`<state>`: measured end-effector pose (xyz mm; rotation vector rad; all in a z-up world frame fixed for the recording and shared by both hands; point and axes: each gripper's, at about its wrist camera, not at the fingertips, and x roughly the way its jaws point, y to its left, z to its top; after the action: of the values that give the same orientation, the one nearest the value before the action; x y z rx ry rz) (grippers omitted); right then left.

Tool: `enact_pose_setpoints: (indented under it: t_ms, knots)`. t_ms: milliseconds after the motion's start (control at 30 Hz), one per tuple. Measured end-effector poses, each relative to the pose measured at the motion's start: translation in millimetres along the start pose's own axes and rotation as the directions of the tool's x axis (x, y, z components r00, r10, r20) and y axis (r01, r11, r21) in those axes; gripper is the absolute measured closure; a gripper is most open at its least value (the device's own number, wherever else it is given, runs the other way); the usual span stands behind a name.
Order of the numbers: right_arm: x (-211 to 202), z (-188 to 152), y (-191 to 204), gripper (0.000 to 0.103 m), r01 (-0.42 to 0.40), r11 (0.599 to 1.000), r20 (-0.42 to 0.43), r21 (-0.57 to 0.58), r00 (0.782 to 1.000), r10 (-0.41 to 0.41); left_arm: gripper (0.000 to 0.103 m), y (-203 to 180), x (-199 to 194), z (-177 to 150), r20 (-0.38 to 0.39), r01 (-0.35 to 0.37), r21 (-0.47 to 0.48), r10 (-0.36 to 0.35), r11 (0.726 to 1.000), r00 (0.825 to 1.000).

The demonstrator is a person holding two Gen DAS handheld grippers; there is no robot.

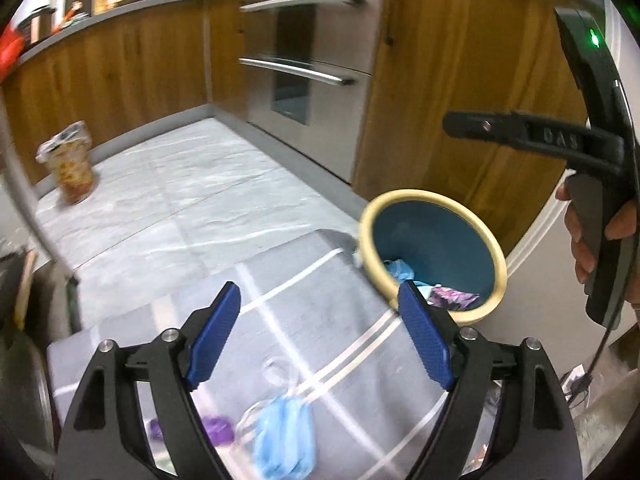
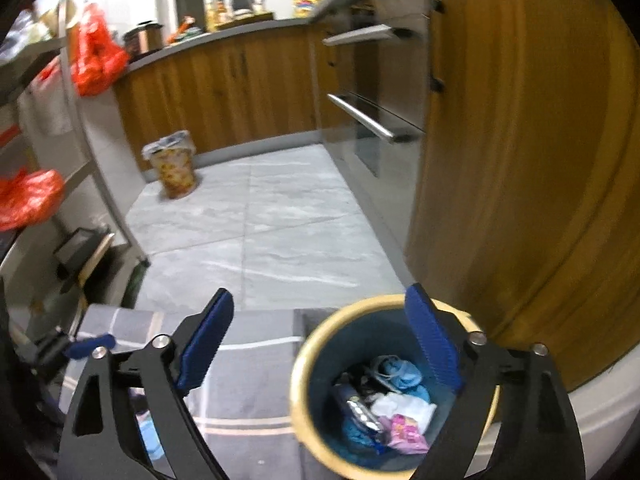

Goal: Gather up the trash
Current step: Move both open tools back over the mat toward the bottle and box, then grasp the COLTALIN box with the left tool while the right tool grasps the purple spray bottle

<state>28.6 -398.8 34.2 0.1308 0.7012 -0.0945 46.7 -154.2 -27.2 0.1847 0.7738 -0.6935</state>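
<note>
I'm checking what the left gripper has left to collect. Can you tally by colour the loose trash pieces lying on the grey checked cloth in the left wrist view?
Light blue: 1, the crumpled blue piece between the left gripper fingers.
Purple: 2, purple scraps and.
Total: 3, all on the cloth, outside the bin.

Glossy blue plastic inside the bin (image 2: pixel 352 344), cream rim. Woven grey cloth with pale stripes on the mat (image 1: pixel 320 320). Varnished wood cabinets (image 1: pixel 460 80) at 1 o'clock; brushed-metal oven (image 1: pixel 304 64) at 12. Matt marbled floor tiles (image 2: pixel 280 216). Ribbed blue gripper pads (image 1: pixel 216 336).
</note>
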Motion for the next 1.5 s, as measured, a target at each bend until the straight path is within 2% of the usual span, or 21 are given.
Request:
enact_pose_setpoints:
  t_ms: [233, 433, 567, 700, 800, 900, 1000, 1167, 1300, 1500]
  knots:
    - [-3, -6, 69, 0.011, -0.11, 0.993, -0.035, -0.041, 0.993, 0.109, 0.015, 64, -68, -33, 0.011, -0.117, -0.134, 0.119, 0.984, 0.993]
    - [15, -17, 128, 0.011, -0.21, 0.977, -0.098, -0.05, 0.974, 0.204, 0.014, 119, -106, -72, -0.008, -0.242, -0.228, 0.247, 0.943, 0.969]
    - [34, -25, 165, 0.011, -0.252, 0.965, -0.155, -0.073, 0.959, 0.238, 0.014, 149, -114, -99, -0.053, -0.31, -0.256, 0.307, 0.915, 0.95]
    - [55, -34, 191, 0.011, -0.264, 0.959, -0.206, -0.105, 0.949, 0.238, 0.014, 179, -111, -121, -0.113, -0.342, -0.309, 0.323, 0.887, 0.94]
    - [69, -42, 204, 0.011, -0.283, 0.951, -0.243, -0.127, 0.938, 0.246, 0.014, 192, -107, -135, -0.14, -0.359, -0.316, 0.331, 0.879, 0.933]
    - [82, -58, 219, 0.011, -0.316, 0.929, -0.293, -0.192, 0.922, 0.253, 0.014, 204, -97, -142, -0.181, -0.387, -0.32, 0.345, 0.865, 0.921]
    - [97, -78, 233, 0.011, -0.352, 0.897, -0.356, -0.268, 0.901, 0.248, 0.014, 213, -92, -149, -0.197, -0.379, -0.364, 0.327, 0.851, 0.924]
    - [123, -113, 251, 0.013, -0.44, 0.841, -0.49, -0.316, 0.834, 0.253, 0.014, 219, -82, -155, -0.229, -0.398, -0.364, 0.333, 0.842, 0.914]
    - [136, -131, 268, 0.019, -0.489, 0.805, -0.554, -0.337, 0.794, 0.25, 0.014, 224, -79, -161, -0.248, -0.403, -0.377, 0.329, 0.834, 0.911]
    - [151, -154, 297, 0.034, -0.504, 0.759, -0.601, -0.412, 0.776, 0.19, 0.014, 226, -76, -166, -0.262, -0.397, -0.382, 0.314, 0.835, 0.913]
